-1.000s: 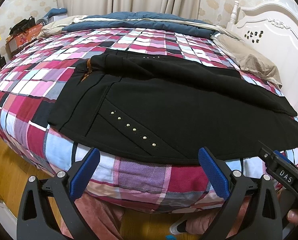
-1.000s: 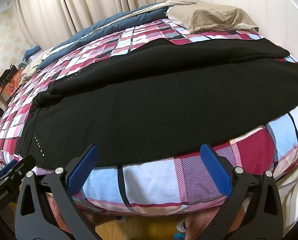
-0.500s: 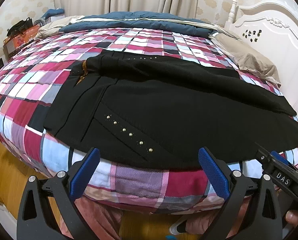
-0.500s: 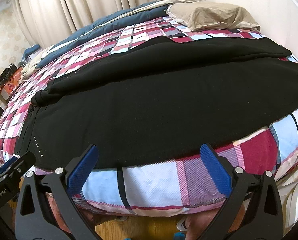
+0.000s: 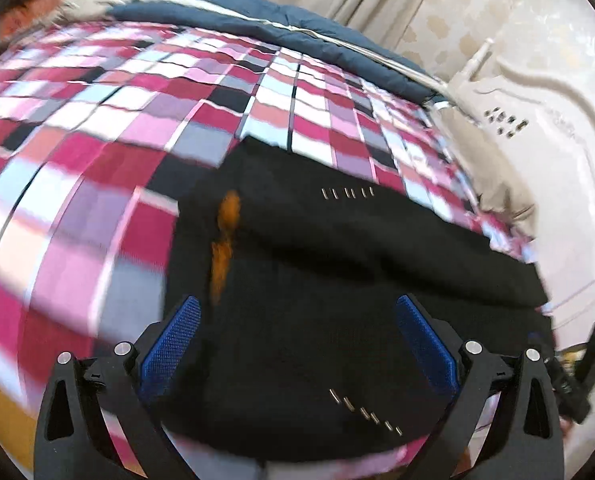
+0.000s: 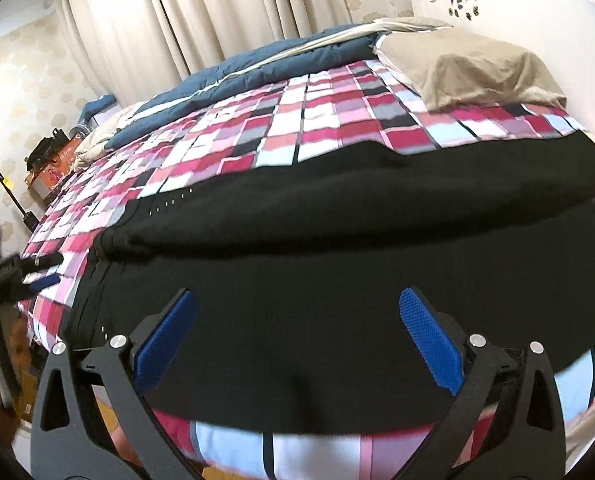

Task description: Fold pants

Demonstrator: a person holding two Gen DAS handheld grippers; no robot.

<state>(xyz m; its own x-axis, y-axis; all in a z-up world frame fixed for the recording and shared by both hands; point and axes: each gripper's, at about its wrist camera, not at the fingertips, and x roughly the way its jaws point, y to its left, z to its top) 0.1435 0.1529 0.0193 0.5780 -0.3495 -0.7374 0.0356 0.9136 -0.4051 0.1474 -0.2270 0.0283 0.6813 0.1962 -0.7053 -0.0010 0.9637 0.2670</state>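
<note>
Black pants (image 5: 337, 280) with rows of small studs lie flat across the plaid bed, waist to the left with an orange lining strip (image 5: 223, 248) showing. One leg lies folded over the other. My left gripper (image 5: 297, 344) is open and hovers over the waist end. My right gripper (image 6: 297, 332) is open and hovers over the near leg of the pants (image 6: 377, 248). The left gripper also shows at the left edge of the right wrist view (image 6: 37, 272).
The plaid bedspread (image 5: 97, 160) covers the bed. A blue duvet (image 6: 257, 68) lies along the far side by the curtains. A beige pillow (image 6: 465, 68) rests against the white headboard (image 5: 557, 160). Clutter (image 6: 49, 156) sits left of the bed.
Both grippers have moved forward from the bed's near edge to above the pants. The left view is blurred by motion. The pants have not moved.
</note>
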